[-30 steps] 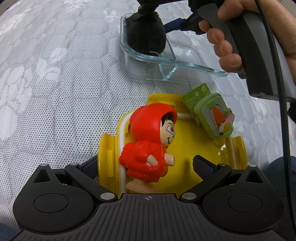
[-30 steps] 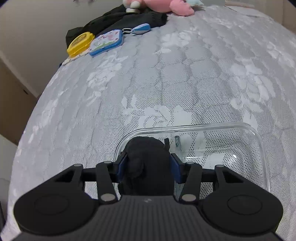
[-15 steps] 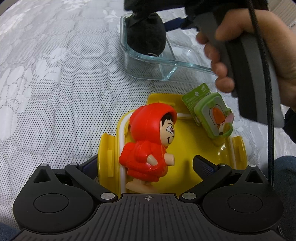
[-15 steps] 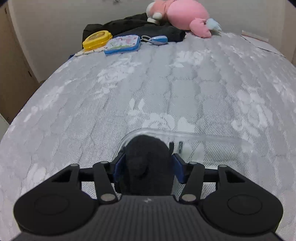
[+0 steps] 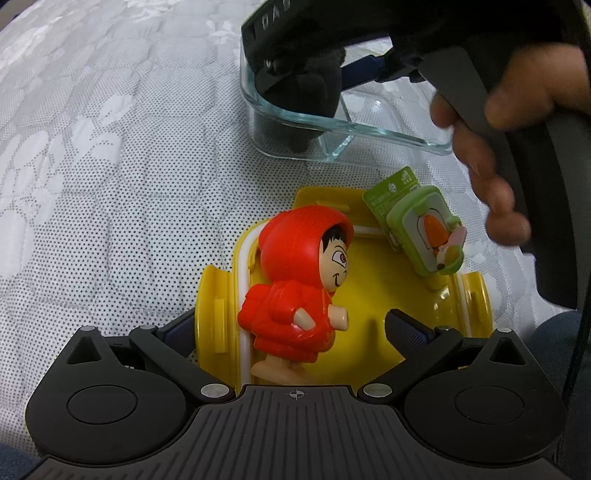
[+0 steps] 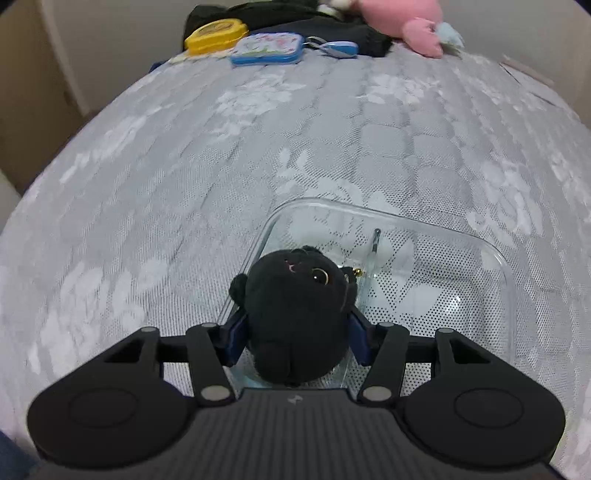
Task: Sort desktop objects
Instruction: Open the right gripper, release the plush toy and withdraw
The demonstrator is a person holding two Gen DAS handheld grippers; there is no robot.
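A black plush cat [image 6: 295,314] sits in the left compartment of a clear glass container [image 6: 495,254], and it shows there in the left wrist view too [image 5: 314,88]. My right gripper [image 6: 295,332] has its blue pads against the plush's two sides. In the left wrist view a hand [image 5: 491,147] holds that gripper over the container [image 5: 388,136]. My left gripper [image 5: 288,325] stands open. One finger is outside a yellow box [image 5: 373,295], the other inside it. A red-hooded figure [image 5: 295,280] lies between them, untouched.
A green packaged toy [image 5: 424,229] leans on the yellow box's far right corner. At the far end of the quilted mattress [image 6: 258,147] lie a yellow case [image 6: 216,35], a blue tin [image 6: 267,48], dark clothing and a pink plush [image 6: 413,22].
The right gripper and its hand shifted left over the glass container and rolled. Its jaws widened a little, and the plush now shows its face. The left wrist scene is otherwise unchanged.
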